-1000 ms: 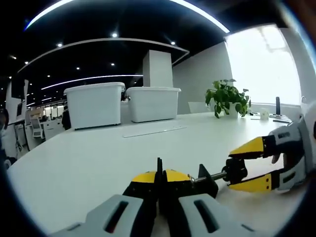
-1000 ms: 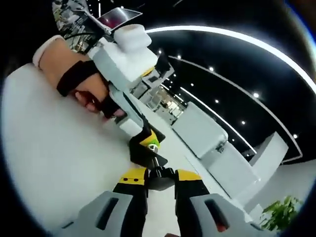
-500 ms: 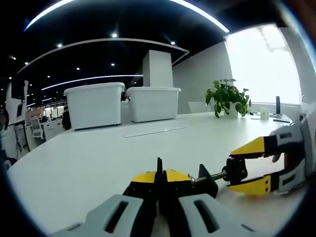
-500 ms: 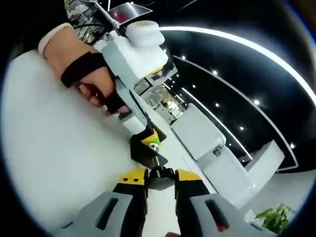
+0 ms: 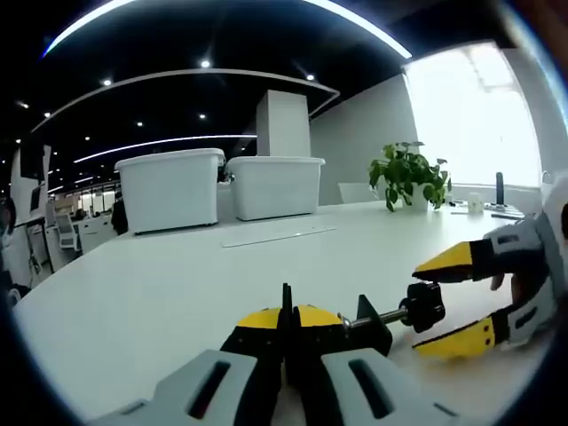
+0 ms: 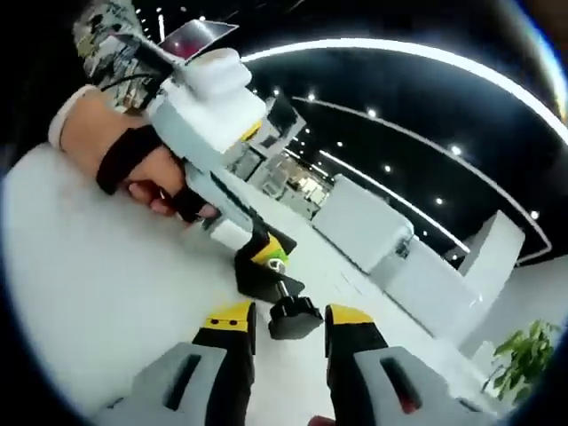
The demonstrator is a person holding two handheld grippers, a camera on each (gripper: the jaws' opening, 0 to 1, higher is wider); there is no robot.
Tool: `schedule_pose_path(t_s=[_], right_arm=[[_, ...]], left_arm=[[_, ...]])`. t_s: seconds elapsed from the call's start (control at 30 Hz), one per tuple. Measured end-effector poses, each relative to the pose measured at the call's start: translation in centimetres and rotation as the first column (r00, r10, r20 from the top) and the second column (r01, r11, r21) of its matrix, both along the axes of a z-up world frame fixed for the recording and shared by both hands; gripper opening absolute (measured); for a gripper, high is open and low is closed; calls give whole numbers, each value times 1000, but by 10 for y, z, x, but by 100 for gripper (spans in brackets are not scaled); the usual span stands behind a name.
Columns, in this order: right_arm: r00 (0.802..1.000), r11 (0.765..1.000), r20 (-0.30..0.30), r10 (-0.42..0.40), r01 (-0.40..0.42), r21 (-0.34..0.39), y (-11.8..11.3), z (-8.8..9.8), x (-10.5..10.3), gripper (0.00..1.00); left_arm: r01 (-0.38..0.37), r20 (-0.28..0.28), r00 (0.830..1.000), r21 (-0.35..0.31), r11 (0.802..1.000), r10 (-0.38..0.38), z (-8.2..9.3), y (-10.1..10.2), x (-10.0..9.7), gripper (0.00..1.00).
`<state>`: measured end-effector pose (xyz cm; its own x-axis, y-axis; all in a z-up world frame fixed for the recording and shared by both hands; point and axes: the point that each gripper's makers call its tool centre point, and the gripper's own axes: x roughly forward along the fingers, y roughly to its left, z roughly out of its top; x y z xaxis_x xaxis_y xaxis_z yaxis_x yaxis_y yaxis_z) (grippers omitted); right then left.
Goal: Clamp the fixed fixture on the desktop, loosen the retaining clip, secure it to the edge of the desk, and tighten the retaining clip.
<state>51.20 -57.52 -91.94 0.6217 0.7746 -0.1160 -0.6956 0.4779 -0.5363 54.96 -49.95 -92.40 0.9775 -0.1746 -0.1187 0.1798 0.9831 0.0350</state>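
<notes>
**Fixture gripped by left gripper; right gripper released at the screw knob**

The left gripper (image 5: 286, 333) is clenched on the black fixture (image 5: 366, 327), with its yellow-tipped jaws pressed together on the fixture body at 6 o'clock in the left gripper view. The fixture rests on the white desk (image 5: 160, 293). Its threaded screw runs toward 3 o'clock and ends in a black knob (image 5: 427, 306).

The right gripper (image 5: 454, 297) enters the left gripper view from 3 o'clock. Its jaws are spread, one above and one below the knob, with a visible gap on each side.

In the right gripper view, the knob (image 6: 294, 319) sits between the right gripper's (image 6: 287, 317) parted jaw tips at 6 o'clock. The left gripper (image 6: 266, 253) holds the fixture (image 6: 259, 273) just beyond it. A hand (image 6: 124, 164) grips the left gripper's body at 10 o'clock.

Two white bins (image 5: 217, 186) and a potted plant (image 5: 408, 174) stand at the far side of the desk.
</notes>
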Motion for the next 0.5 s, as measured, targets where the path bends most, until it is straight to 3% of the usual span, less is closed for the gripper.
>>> schedule_pose_path(t_s=[0.07, 0.13, 0.23, 0.33, 0.43, 0.5], right_arm=[[992, 998, -126, 15, -9, 55, 1, -4, -1, 38], [967, 988, -249, 53, -16, 152, 3, -2, -4, 44], [888, 958, -450, 97, 40, 285, 1, -3, 3, 45], [850, 927, -512, 126, 82, 365, -5, 1, 10, 44], [784, 892, -593, 184, 120, 435, -8, 2, 11, 44], [772, 883, -610, 180, 147, 446, -11, 1, 16, 41]], left_arm=[[3, 0, 1000, 1, 1000, -3, 0, -1, 0, 4], [5, 1, 1000, 3, 1000, -5, 0, -1, 0, 4], [5, 1, 1000, 3, 1000, -5, 0, -1, 0, 4], [6, 1, 1000, 3, 1000, -6, 0, -1, 0, 4], [7, 1, 1000, 3, 1000, -7, 0, -1, 0, 4], [9, 0, 1000, 2, 1000, -9, 0, -1, 0, 4]])
